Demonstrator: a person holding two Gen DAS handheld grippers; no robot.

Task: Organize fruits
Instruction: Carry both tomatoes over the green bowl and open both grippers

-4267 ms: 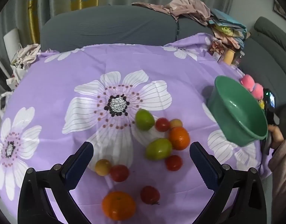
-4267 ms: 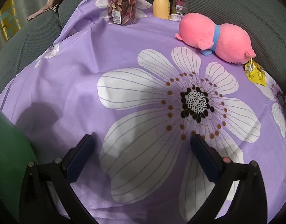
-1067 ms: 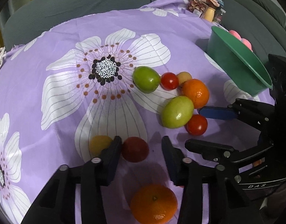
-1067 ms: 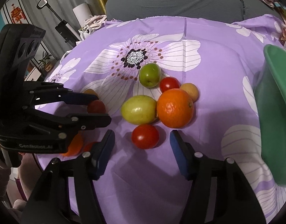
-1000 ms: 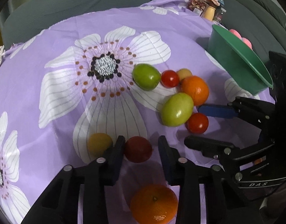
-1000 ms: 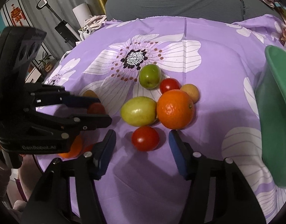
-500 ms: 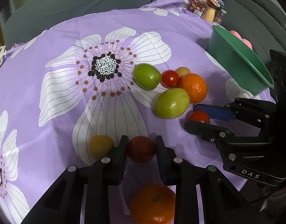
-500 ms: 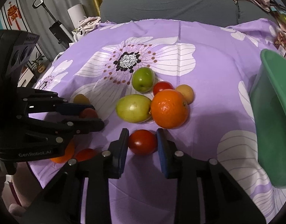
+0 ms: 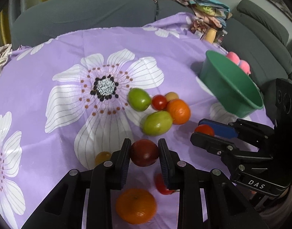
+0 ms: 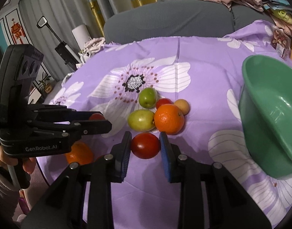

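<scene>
Gripping a dark red tomato (image 9: 144, 152), the left gripper (image 9: 144, 152) has its jaws closed narrow on the fruit's sides, above the purple flowered cloth (image 9: 50, 72) that covers the tabletop. The right gripper (image 10: 145, 146) likewise pinches a red tomato (image 10: 145, 145) between its jaws, just in front of a cluster of fruit: a large orange (image 10: 168, 119), two green fruits (image 10: 141, 119), a small tomato and a yellowish fruit. A second orange (image 9: 136, 205) lies below the left gripper. A green bowl (image 10: 269, 118) stands tilted at the right, apart from the cluster.
</scene>
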